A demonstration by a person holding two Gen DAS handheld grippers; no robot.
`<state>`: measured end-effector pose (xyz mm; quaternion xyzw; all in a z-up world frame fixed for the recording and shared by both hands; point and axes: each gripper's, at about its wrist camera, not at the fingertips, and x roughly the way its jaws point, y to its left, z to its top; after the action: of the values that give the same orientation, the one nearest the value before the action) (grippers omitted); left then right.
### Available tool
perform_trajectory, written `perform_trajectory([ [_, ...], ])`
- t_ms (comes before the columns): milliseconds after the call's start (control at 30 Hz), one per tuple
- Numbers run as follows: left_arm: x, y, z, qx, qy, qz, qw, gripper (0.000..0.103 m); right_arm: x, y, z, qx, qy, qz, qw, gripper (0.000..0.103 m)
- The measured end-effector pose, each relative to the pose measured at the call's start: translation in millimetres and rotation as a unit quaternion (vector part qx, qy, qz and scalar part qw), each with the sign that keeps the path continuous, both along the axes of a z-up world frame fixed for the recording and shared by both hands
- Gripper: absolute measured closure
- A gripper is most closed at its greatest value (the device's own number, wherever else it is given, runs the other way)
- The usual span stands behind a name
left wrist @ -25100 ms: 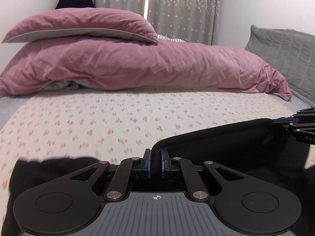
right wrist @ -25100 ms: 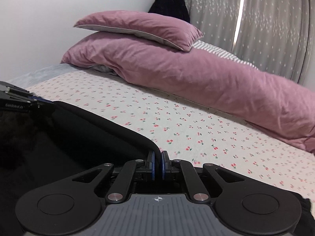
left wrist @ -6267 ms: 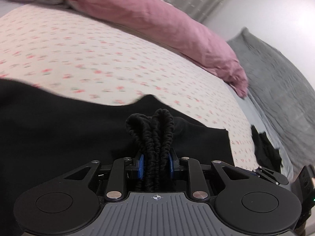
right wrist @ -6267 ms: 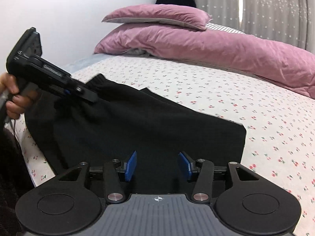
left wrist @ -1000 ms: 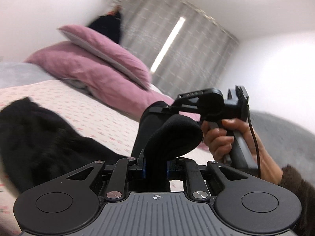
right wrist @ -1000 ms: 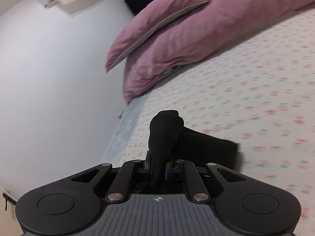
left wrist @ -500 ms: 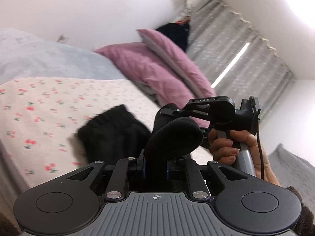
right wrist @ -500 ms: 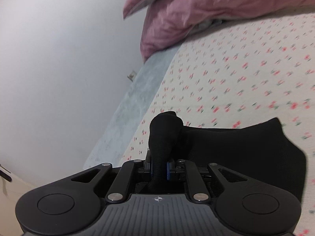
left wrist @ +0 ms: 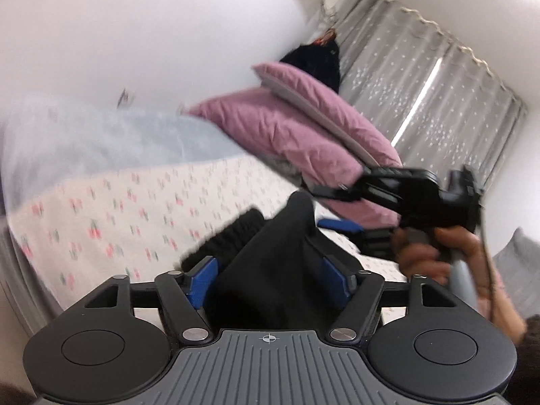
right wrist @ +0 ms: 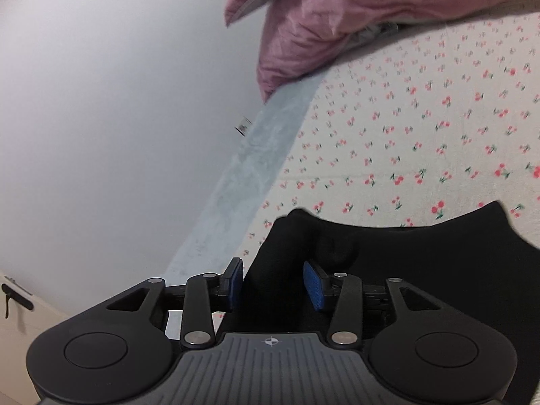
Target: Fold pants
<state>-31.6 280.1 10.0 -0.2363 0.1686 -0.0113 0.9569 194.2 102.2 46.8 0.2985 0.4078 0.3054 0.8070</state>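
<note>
A: Where are the pants [left wrist: 270,270]?

B: Bottom centre of both frames, lying on the floral sheet [left wrist: 111,222]. Both tongs have their 2 blue pads spread wide. Black cloth sits between the pads, but nothing is pinched.

A: So the step is letting go?

B: I judge so. Draw the left gripper [left wrist: 268,278] and right gripper [right wrist: 272,285] straight back, pads wide, so no cloth drags and the fold stays flat.

A: Any difference between views?

B: The left view alone shows the person's right hand [left wrist: 428,253], the curtains [left wrist: 422,77] at upper right, and the ribbed waistband. The right view shows the pants' flat edge at right.
</note>
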Motion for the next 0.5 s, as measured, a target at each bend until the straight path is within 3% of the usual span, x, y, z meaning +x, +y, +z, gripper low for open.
perform_trajectory([
  [67, 10, 3, 9, 0.036, 0.009, -0.042, 0.9985, 0.027, -7, -10, 6, -0.006, -0.015, -0.004, 1.000, 0.052],
  [133, 21, 9, 15, 0.047, 0.014, -0.076, 0.9959, 0.027, -18, -24, 11, -0.014, -0.029, -0.009, 0.999, 0.045],
  [267, 51, 24, 22, 0.031, 0.033, -0.124, 0.9913, 0.031, -43, -52, 11, -0.041, -0.056, -0.019, 0.997, 0.038],
  [333, 66, 27, 22, 0.041, 0.050, -0.130, 0.9895, 0.033, -61, -63, 5, -0.064, -0.068, -0.020, 0.995, 0.037],
  [433, 85, 24, 21, 0.080, 0.072, -0.129, 0.9858, 0.043, -85, -76, -10, -0.088, -0.075, -0.017, 0.993, 0.037],
  [500, 98, 22, 15, 0.093, 0.092, -0.129, 0.9829, 0.056, -100, -83, -21, -0.096, -0.074, -0.015, 0.992, 0.037],
])
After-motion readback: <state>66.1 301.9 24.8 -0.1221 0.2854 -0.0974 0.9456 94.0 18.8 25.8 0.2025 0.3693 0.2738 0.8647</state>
